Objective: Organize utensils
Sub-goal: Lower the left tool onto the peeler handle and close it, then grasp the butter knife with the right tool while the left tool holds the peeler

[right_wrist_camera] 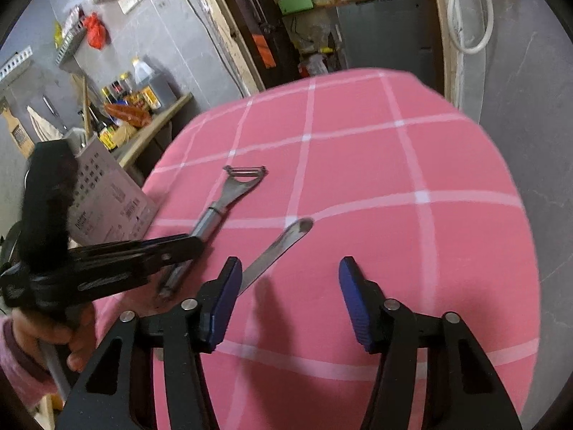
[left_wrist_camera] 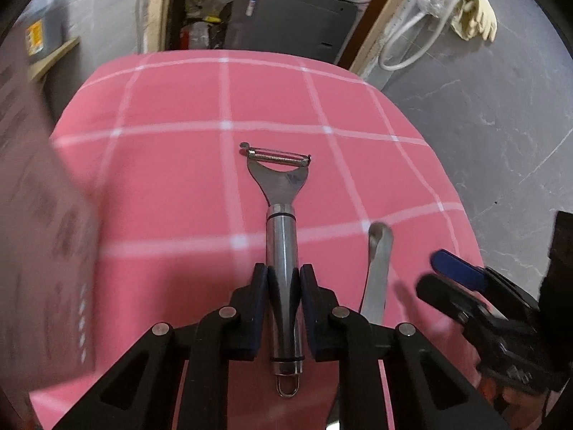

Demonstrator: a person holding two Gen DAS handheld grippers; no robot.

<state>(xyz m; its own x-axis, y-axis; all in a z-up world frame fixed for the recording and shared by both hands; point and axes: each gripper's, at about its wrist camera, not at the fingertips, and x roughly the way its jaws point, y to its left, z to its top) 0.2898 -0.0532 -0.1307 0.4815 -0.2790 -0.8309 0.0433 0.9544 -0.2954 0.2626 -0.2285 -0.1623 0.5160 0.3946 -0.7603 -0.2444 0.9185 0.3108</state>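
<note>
A shiny steel Y-shaped peeler [left_wrist_camera: 281, 236] with a round, tubular handle lies on the pink checked tablecloth [left_wrist_camera: 172, 179]. The left gripper [left_wrist_camera: 283, 288] is clenched on its handle. Just beside it lies a flat metal utensil [right_wrist_camera: 277, 251]; the right gripper [right_wrist_camera: 288, 295] hangs wide open above the cloth, touching nothing.

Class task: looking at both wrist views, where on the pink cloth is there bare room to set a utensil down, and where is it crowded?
Free: the far half beyond the peeler head, and the cloth right of the flat utensil. Crowded: the near left, around both utensils and the box.
</note>
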